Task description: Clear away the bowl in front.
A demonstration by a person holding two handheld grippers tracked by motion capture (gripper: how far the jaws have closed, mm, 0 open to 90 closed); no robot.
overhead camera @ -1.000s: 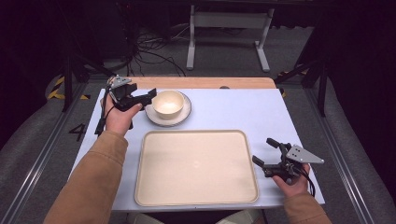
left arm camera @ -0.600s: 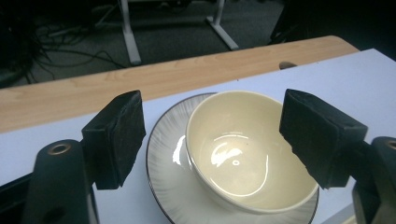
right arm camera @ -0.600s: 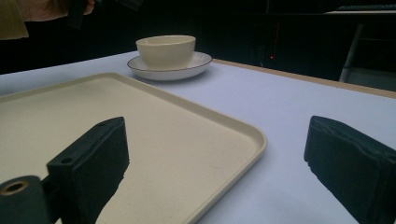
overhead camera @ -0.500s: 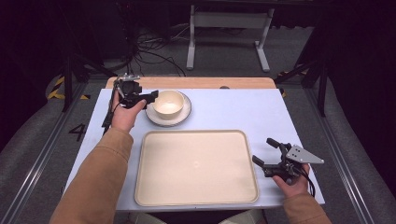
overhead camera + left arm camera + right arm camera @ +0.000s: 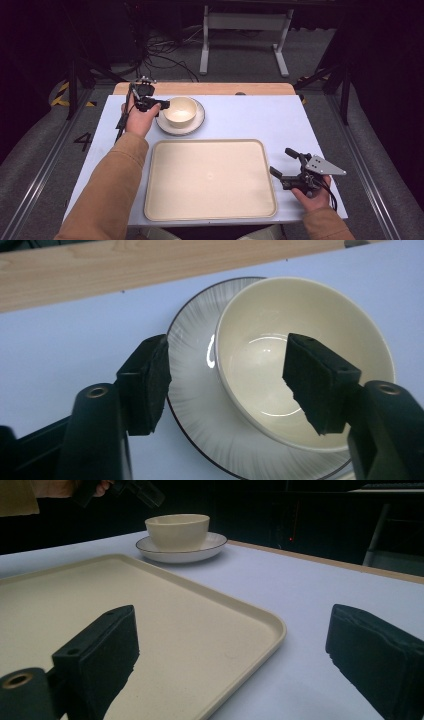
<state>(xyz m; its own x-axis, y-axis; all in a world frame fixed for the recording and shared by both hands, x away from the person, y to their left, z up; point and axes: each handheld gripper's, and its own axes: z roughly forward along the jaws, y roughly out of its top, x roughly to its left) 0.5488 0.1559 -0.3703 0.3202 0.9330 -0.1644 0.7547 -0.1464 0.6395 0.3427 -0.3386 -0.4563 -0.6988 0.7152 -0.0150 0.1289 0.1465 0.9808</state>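
Jaws of my left gripper straddle the bowl rim, spread; my right gripper gapes beside the tray.

Left gripper moved right to bowl; jaws now straddle bowl's near rim, spread

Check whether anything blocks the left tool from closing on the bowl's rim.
Nothing visible does. The left tool is open and already straddles the near rim of the bowl, one jaw outside over the plate, the other over the bowl's empty inside.
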